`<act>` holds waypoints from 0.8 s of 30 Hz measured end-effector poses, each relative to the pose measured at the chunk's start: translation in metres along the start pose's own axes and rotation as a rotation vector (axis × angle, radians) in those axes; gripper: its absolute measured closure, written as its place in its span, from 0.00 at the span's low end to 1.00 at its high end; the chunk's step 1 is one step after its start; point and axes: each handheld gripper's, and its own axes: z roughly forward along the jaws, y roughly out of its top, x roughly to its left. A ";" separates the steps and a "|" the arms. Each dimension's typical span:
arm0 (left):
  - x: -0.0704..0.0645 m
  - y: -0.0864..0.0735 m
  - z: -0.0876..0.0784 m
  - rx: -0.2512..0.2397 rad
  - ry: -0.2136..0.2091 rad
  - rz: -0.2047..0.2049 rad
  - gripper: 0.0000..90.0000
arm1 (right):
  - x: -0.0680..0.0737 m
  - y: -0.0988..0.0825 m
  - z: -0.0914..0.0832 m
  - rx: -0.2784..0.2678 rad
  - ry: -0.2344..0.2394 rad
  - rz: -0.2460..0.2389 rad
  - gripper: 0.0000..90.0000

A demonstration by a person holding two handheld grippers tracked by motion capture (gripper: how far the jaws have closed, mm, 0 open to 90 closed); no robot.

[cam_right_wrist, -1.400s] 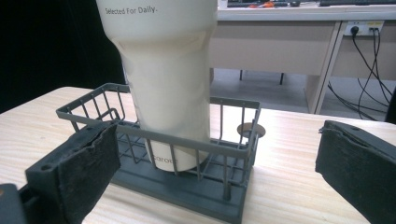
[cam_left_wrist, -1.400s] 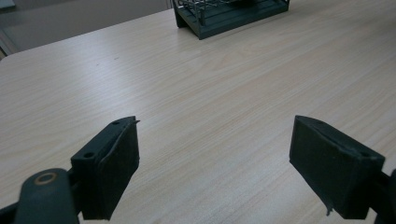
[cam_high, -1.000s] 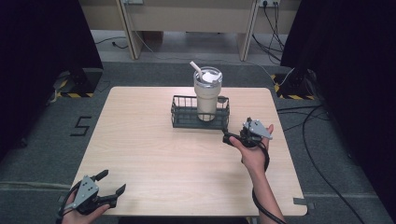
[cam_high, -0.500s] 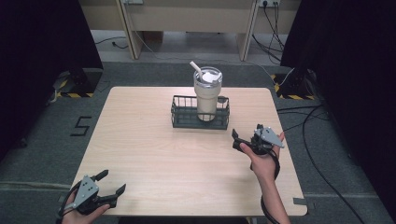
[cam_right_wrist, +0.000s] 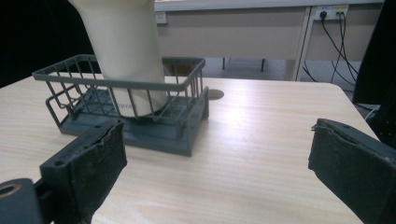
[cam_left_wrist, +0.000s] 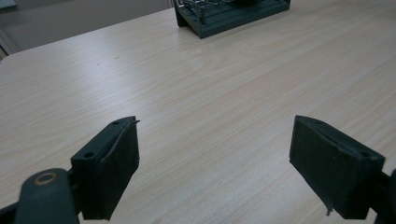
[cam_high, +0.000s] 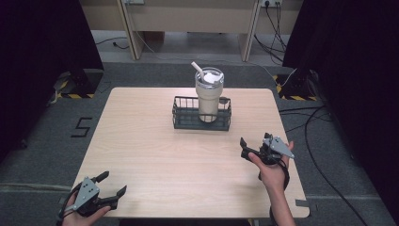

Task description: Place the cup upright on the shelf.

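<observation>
Standing upright in the dark wire basket near the far middle of the tabletop, the cream tumbler with its lid and white straw looks top-heavy for such a shallow holder. The right claw hovers well apart from it, toward the right edge, its jaws spread with nothing between them, though they have just been closing partway; its own view looks level at the basket's near corner and the tumbler's lower body. The left claw rests at the near left corner, jaws spread wide and empty over bare wood. If the right claw goes back in, the likely trouble is a jaw catching the basket rim and dragging the holder, or a push high on the smooth tapered wall tipping the cup and spilling through the straw opening. Jaws too narrow would bump it rather than straddle it.
</observation>
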 end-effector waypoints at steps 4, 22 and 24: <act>0.000 0.000 0.000 0.000 0.000 0.001 0.17 | -0.004 -0.008 -0.004 0.010 -0.011 0.004 0.06; 0.000 0.000 0.000 -0.001 -0.005 0.005 0.17 | -0.015 -0.032 -0.018 0.015 -0.058 0.028 0.10; 0.000 0.000 0.000 0.000 -0.007 0.005 0.17 | -0.015 -0.034 -0.019 0.018 -0.053 0.030 0.10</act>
